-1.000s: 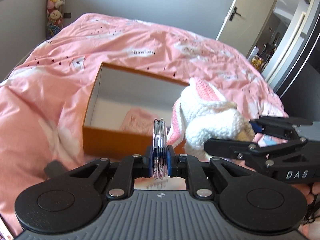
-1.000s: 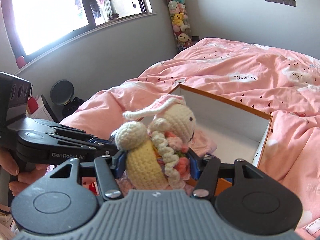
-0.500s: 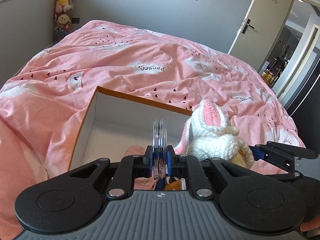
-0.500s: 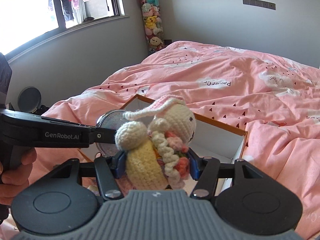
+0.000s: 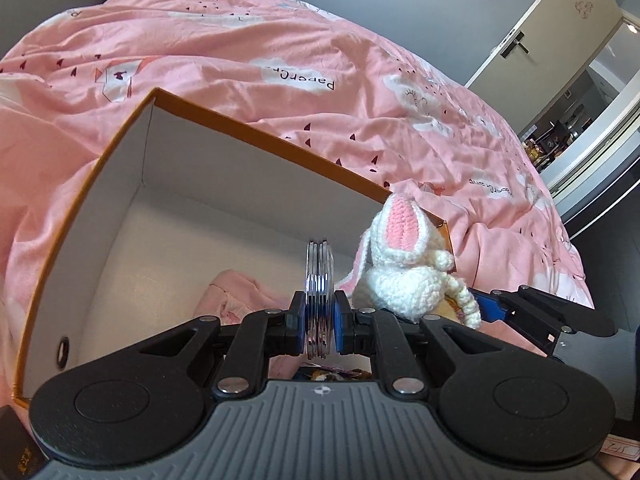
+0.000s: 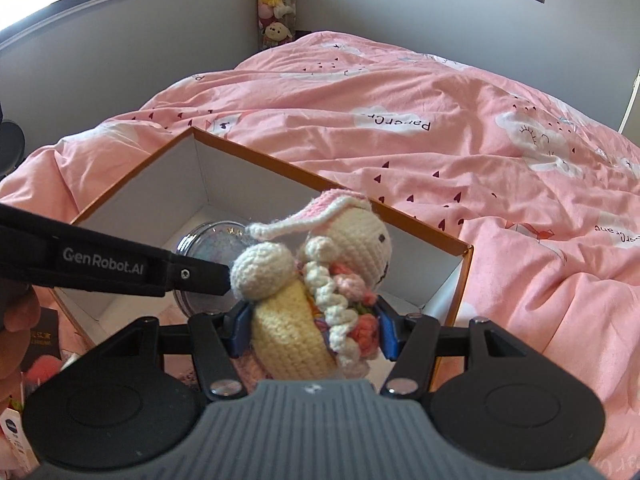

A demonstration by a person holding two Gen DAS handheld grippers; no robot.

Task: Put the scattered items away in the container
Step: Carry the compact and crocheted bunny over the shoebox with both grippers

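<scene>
An orange box (image 5: 264, 136) with a white inside lies open on the pink bed. My left gripper (image 5: 319, 322) is shut on a clear round disc case (image 5: 319, 280), held edge-on above the box's inside. In the right wrist view the same disc case (image 6: 212, 248) shows its flat face over the box (image 6: 280, 160). My right gripper (image 6: 312, 328) is shut on a crocheted bunny doll (image 6: 316, 284), cream and yellow with pink ears, over the box's near right part. The bunny doll (image 5: 404, 264) appears right of the disc in the left wrist view. A pink cloth item (image 5: 236, 296) lies on the box floor.
The pink duvet (image 6: 480, 140) spreads all around the box. A stack of plush toys (image 6: 276, 4) stands in the far corner by the grey wall. A door (image 5: 552, 28) stands open at the far right. Small packages (image 6: 40, 344) lie by the box's near left side.
Both grippers have moved forward and down with their loads, from in front of the box to over its inside. The box now fills much more of both views.
</scene>
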